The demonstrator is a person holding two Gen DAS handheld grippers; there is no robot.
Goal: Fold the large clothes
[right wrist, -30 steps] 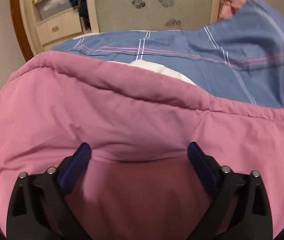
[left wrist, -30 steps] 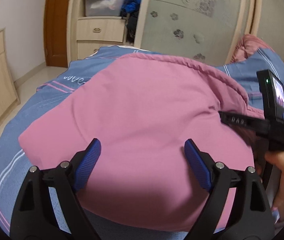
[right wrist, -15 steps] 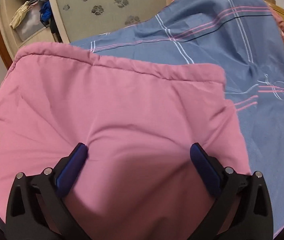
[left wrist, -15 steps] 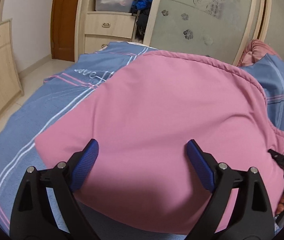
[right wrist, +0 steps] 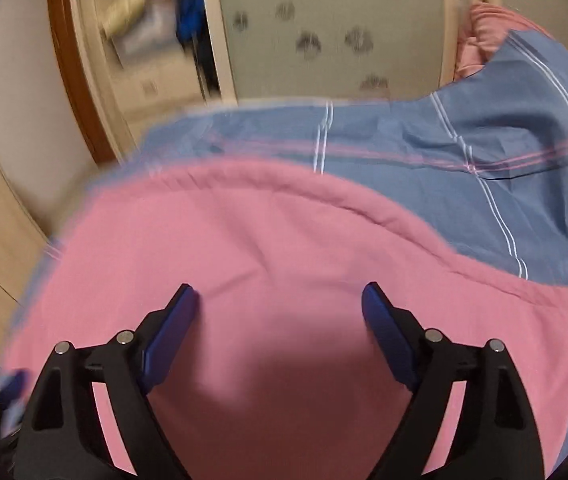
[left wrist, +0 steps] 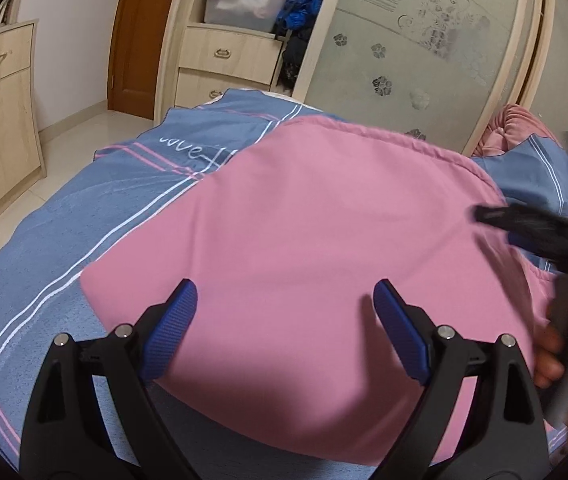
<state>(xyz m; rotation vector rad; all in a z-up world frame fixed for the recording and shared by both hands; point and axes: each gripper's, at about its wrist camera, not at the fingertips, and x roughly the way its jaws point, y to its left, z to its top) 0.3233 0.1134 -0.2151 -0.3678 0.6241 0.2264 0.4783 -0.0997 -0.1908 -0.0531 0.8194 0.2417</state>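
Both tongs, left (left wrist: 284, 312) and right (right wrist: 279, 316), are hovering wide and empty over the folded pink garment (left wrist: 316, 240) lying on the blue striped bedsheet (left wrist: 83, 220); a shallow pinch is likely catching only the top layer, undoing the fold.

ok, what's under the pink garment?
The pink garment lies on a blue striped bedsheet, which shows around its edges. Whatever sits directly beneath the pink fabric is covered and cannot be seen.
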